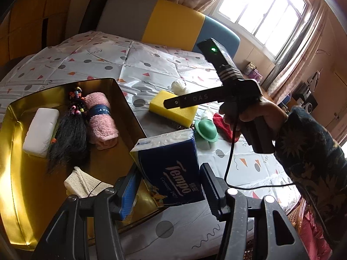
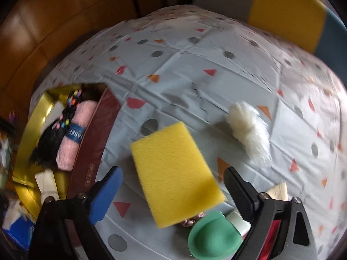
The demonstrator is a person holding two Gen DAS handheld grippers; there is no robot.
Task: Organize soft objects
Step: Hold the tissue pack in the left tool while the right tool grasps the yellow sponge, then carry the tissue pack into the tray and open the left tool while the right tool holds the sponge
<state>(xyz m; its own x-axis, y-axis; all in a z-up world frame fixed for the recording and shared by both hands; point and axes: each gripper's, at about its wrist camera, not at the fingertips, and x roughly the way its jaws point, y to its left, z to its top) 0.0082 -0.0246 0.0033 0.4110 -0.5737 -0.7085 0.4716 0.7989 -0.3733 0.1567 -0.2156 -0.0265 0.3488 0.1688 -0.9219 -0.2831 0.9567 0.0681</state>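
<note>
Table: patterned cloth (image 2: 184, 69), gold box (image 1: 13, 173) at 9 o'clock.
Left gripper (image 1: 169, 186): you're clamping the tissue pack (image 1: 171, 169); it's light and squashy.
Right gripper (image 2: 173, 186): spread wide, empty; take the sponge (image 2: 173, 173) across its narrow sides.

Patterned tablecloth (image 1: 151, 69), bright window (image 1: 260, 6)

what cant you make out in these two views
- Red cloth, left wrist view: partly hidden behind the right gripper and the green hat.
- Pink item, right wrist view: tucked under the yellow sponge, identity unclear.
- Towel band lettering, right wrist view: motion-blurred.
</note>
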